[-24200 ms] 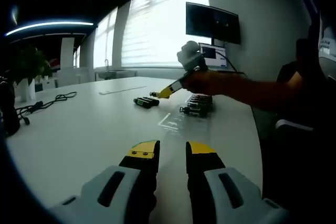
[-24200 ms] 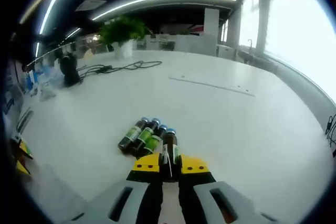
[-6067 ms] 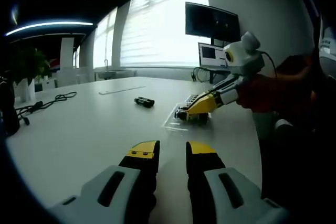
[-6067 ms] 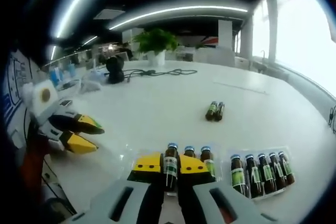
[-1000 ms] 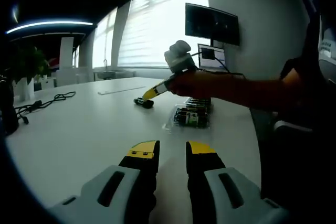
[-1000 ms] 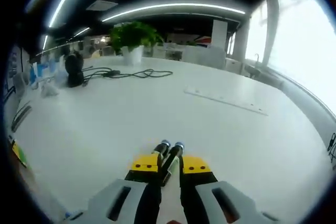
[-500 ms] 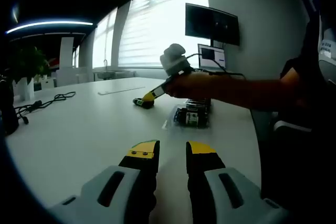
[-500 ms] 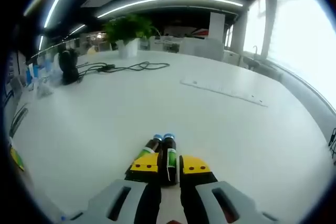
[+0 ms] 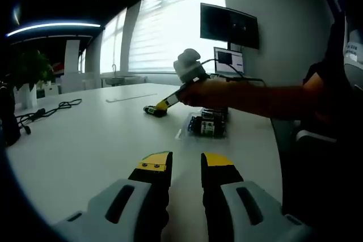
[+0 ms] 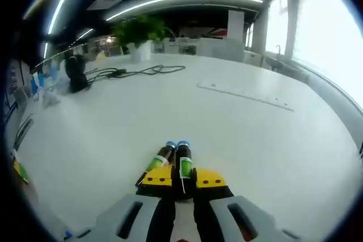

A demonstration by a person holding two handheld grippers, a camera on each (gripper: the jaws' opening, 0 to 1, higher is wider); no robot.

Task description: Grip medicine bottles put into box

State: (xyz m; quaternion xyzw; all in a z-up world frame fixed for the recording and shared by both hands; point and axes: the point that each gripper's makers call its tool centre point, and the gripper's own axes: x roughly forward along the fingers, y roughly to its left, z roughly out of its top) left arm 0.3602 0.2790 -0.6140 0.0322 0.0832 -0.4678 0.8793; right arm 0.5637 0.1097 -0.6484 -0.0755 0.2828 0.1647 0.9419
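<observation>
In the left gripper view, a potted plant (image 9: pixel 33 71) stands far out at nine o'clock beside a looped black cable (image 9: pixel 50 111) on the white table (image 9: pixel 85 145). The left gripper (image 9: pixel 185 165) rests low at six o'clock, its yellow-tipped jaws parted with bare tabletop showing between them. Smooth, glossy table surface lies open ahead of it up to the bottles. Toward twelve o'clock the right gripper (image 9: pixel 160 105), held by a person's hand (image 9: pixel 205 92), reaches in from three o'clock with its tip down at two small dark bottles (image 9: pixel 152 110) lying on the table. Just to their right sits a clear plastic box (image 9: pixel 209 124) with rows of bottles in it, near the table's curved right edge. A monitor (image 9: pixel 229 25) and bright blinds stand behind.

In the right gripper view, a dark round object (image 10: pixel 75 72) and cable (image 10: pixel 142 72) sit at ten o'clock, well apart from the work. The right gripper (image 10: pixel 182 179) at six o'clock is closed on one brown medicine bottle (image 10: pixel 184 165) with green label and blue cap; a second bottle (image 10: pixel 159 161) lies touching it on the left. A flat pale strip (image 10: pixel 245 94) lies at one o'clock. Wide bare table surrounds the pair.
</observation>
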